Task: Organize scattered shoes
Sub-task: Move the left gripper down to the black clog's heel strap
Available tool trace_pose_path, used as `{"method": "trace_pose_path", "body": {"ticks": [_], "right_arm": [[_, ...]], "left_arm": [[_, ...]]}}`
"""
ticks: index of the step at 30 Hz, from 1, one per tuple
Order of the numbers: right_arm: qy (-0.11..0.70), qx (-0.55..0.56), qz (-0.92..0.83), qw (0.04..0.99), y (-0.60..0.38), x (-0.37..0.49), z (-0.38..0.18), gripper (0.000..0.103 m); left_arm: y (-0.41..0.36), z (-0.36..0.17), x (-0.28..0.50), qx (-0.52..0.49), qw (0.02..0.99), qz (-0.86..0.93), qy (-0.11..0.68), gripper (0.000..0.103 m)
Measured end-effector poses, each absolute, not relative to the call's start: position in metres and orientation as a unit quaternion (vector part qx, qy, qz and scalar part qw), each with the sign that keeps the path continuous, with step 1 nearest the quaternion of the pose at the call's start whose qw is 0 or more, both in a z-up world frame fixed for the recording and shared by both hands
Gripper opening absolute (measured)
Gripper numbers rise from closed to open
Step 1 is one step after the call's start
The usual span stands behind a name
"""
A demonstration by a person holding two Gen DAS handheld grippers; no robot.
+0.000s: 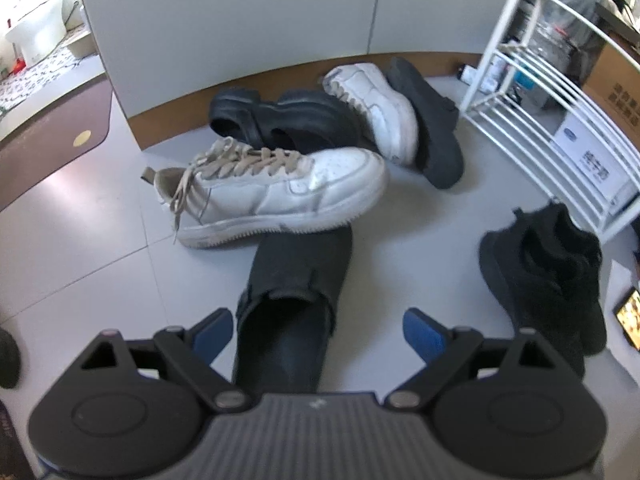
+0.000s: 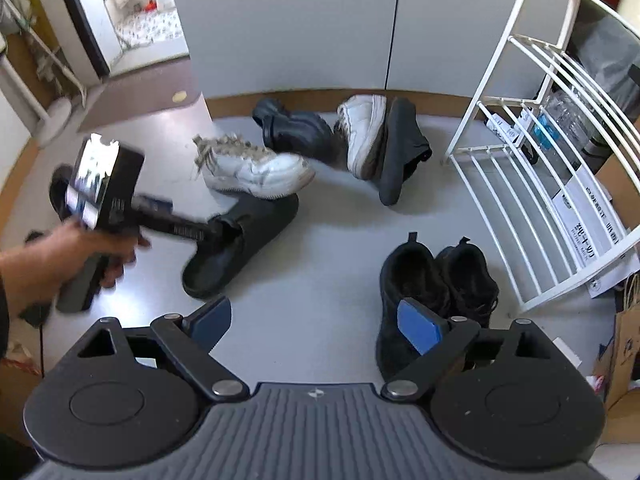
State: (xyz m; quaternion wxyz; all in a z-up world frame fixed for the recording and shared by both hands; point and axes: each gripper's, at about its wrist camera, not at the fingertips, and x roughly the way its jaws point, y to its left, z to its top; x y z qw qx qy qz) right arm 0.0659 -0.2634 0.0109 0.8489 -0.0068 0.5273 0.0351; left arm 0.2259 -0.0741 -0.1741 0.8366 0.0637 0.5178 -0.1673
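Note:
My left gripper [image 1: 318, 332] is open and hangs low over the heel end of a dark grey slipper [image 1: 296, 300], which lies between its blue pads [image 1: 424, 332] untouched. A white sneaker [image 1: 272, 192] rests on that slipper's toe. Behind it are a black chunky shoe [image 1: 280, 120], a second white sneaker [image 1: 376, 108] on its side and another grey slipper [image 1: 432, 128] on edge. My right gripper [image 2: 316, 324] is open over bare floor, beside a pair of black sneakers [image 2: 420, 280]. In the right wrist view a hand holds the left gripper [image 2: 200, 232] at the slipper [image 2: 240, 240].
A white wire rack [image 2: 520, 180] stands at the right with boxes [image 1: 592, 160] behind it. A white cabinet wall [image 2: 300, 28] backs the shoes. A brown mat [image 1: 48, 144] lies at the left. Another dark shoe [image 1: 8, 356] shows at the left edge.

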Motion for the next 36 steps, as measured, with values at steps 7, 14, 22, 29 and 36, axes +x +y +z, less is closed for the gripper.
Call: {"method": "trace_pose_path", "body": {"ticks": [7,14,22,29,36], "right_arm": [[0.558,-0.031,0.023,0.829,-0.283,0.072,-0.016,0.094],[0.562,-0.042,-0.007,0.826,-0.302,0.079,-0.023,0.094],[0.575,-0.031,0.022,0.817,-0.294,0.084,-0.042,0.094],[0.621,-0.029,0.045,0.782,-0.287,0.081,-0.073,0.094],[0.631,-0.048,0.057,0.772,-0.278,0.081,-0.082,0.094]], "left_arm": [[-0.079,-0.207,0.253,0.067,0.820,-0.197,0.533,0.094],[-0.073,-0.236,0.271,0.064,0.818,-0.182,0.542,0.096],[-0.077,-0.276,0.282,0.080,0.807,-0.177,0.558,0.097],[-0.082,-0.295,0.287,0.093,0.810,-0.169,0.553,0.103],[-0.078,-0.309,0.293,0.080,0.813,-0.158,0.554,0.103]]}}
